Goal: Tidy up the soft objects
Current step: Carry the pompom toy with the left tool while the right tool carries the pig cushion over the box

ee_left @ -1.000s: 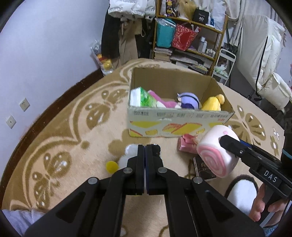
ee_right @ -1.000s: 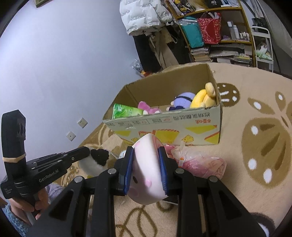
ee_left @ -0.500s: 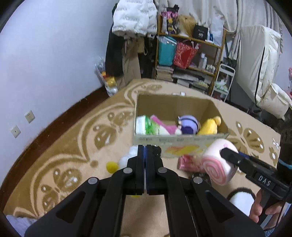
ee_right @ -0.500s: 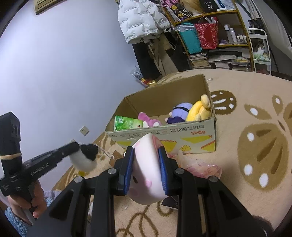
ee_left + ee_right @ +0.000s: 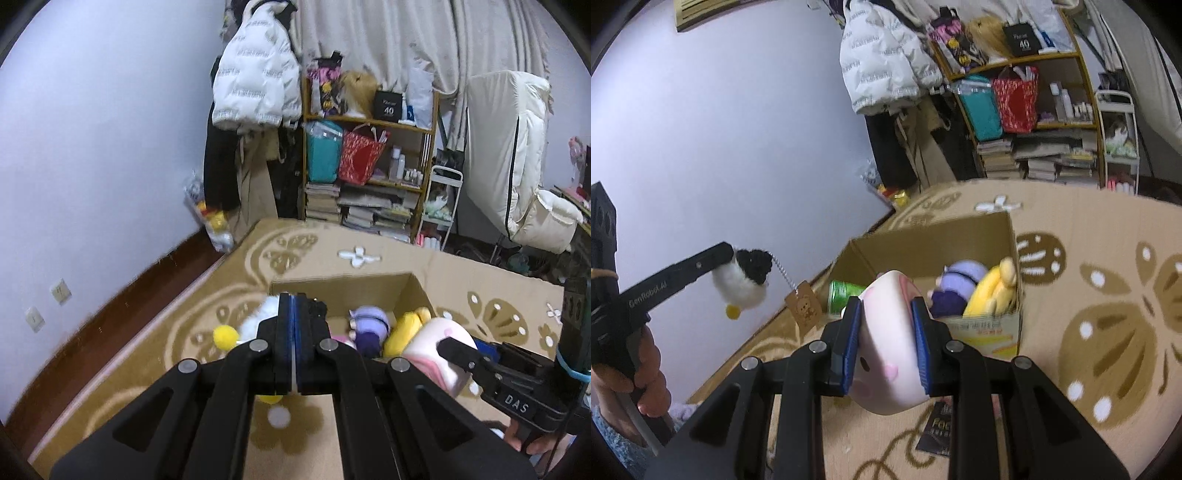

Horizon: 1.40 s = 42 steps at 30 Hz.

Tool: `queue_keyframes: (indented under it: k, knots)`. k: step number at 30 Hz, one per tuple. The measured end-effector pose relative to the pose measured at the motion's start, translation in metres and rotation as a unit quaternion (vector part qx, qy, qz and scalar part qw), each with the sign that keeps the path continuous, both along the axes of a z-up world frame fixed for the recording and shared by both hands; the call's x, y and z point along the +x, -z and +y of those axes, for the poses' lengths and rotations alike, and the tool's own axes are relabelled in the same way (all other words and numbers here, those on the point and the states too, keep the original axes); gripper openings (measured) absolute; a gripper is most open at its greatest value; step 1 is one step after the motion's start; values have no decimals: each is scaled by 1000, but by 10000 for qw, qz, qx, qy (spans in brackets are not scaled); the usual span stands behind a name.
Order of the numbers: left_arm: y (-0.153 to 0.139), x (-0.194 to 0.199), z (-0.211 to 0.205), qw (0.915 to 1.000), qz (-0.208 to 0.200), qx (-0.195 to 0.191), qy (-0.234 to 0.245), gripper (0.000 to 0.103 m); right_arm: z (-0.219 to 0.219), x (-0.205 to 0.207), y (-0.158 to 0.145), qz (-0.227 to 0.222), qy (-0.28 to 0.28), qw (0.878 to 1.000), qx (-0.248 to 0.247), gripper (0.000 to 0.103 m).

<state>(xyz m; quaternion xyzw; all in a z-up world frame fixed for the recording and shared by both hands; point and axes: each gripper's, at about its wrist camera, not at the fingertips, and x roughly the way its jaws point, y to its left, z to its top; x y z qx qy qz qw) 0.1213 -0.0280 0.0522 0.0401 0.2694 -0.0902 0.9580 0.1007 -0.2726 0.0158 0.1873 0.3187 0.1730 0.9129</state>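
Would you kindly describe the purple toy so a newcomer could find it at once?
Find the open cardboard box on the patterned rug. Inside, the purple plush lies beside a yellow plush; it is the only lilac, rounded toy there.

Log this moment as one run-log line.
left gripper: shut on penguin plush, lifted | right gripper: shut on pink roll plush | cardboard box: holds purple plush, yellow plush

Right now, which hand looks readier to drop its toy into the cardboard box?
Probably the right: its tool grips the pink-and-white roll plush just before the open cardboard box. The left tool's black-and-white fluffy toy hangs off to the box's side.
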Motion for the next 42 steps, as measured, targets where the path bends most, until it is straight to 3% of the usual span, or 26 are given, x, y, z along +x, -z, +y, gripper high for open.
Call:
queue_keyframes:
  k: [6, 13, 20, 29, 34, 38, 42]
  knots:
    - [-25, 20, -13, 9993, -330, 155, 105, 0, -4, 12, -15, -133, 72, 9997, -187, 28]
    - [-24, 47, -19, 9992, -335, 164, 125, 1, -4, 33, -30, -280, 141, 9982, -511, 28]
    - [5, 66, -23, 9998, -57, 108, 145, 1, -2, 57, -31, -301, 205, 9968, -710, 29]
    - [53, 90, -35, 9986, 459, 106, 247, 1, 3, 81, -4, 50, 236, 9966, -783, 31]
    - [71, 96, -41, 9974, 657, 164, 257, 1, 2, 90, 9, 211, 305, 9969, -694, 34]
    - [80, 98, -44, 9963, 722, 423, 181, 4, 2, 93, 17, 358, 335, 9966, -669, 37]
    - [83, 100, -42, 9958, 817, 391, 123, 6, 3, 90, 16, 321, 265, 9969, -671, 40]
